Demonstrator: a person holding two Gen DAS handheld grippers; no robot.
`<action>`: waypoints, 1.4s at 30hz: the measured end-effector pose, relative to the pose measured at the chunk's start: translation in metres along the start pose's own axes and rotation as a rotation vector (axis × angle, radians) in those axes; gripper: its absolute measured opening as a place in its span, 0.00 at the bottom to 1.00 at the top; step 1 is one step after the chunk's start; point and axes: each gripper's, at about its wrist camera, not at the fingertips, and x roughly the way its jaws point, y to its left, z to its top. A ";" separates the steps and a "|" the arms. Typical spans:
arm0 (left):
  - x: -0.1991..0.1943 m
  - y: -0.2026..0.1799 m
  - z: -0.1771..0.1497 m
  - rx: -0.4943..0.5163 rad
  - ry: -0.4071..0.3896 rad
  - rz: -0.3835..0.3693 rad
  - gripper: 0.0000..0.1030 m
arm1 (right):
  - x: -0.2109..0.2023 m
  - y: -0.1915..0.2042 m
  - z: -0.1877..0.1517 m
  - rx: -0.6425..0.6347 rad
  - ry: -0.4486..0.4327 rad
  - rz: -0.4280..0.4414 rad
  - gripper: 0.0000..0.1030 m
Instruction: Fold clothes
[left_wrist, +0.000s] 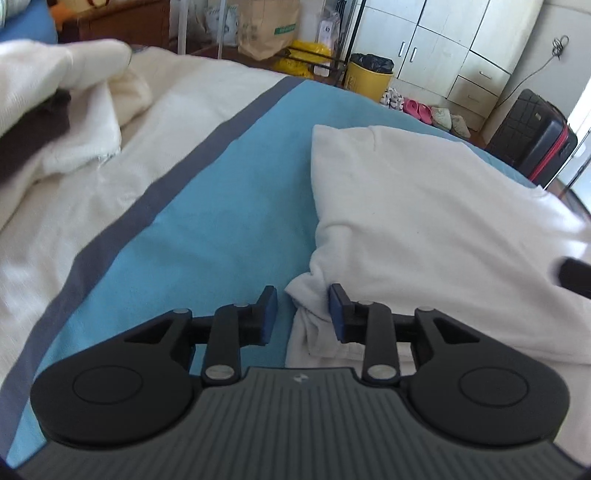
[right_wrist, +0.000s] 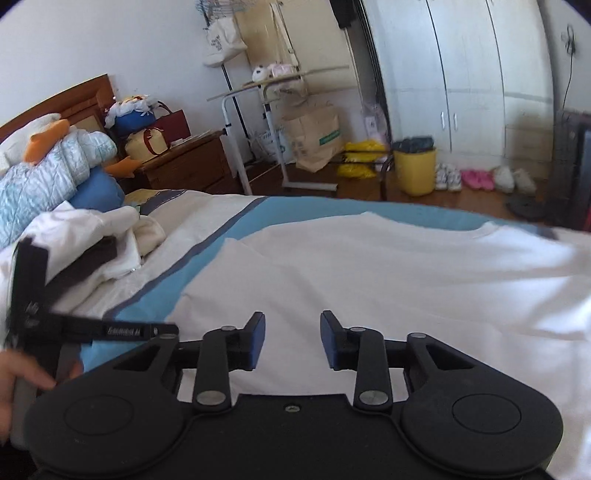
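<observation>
With the white shirt (right_wrist: 369, 266) lying half-folded on the bed (left_wrist: 221, 221), both your left hand-held gripper (left_wrist: 302, 314) and right hand-held gripper (right_wrist: 292, 341) stand apart, empty; next, pinch the shirt's edge for another fold.

Shirt (right_wrist: 388, 273) lies on bed (right_wrist: 236, 225), clothes pile (right_wrist: 92, 236) left.

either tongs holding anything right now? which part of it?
Nothing is held. The left tongs stand open around a bunched corner of the white shirt, pads not pressing it. The right tongs hang open above the shirt.
</observation>
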 end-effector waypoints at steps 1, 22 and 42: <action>0.002 0.003 0.000 -0.011 0.003 -0.008 0.33 | 0.015 0.000 0.003 0.034 0.033 0.004 0.51; 0.011 0.015 0.002 -0.070 0.028 -0.059 0.33 | 0.042 0.002 -0.022 0.118 -0.043 -0.215 0.00; 0.011 0.014 0.001 -0.055 0.029 -0.045 0.34 | -0.130 -0.110 -0.030 0.180 -0.120 -0.392 0.00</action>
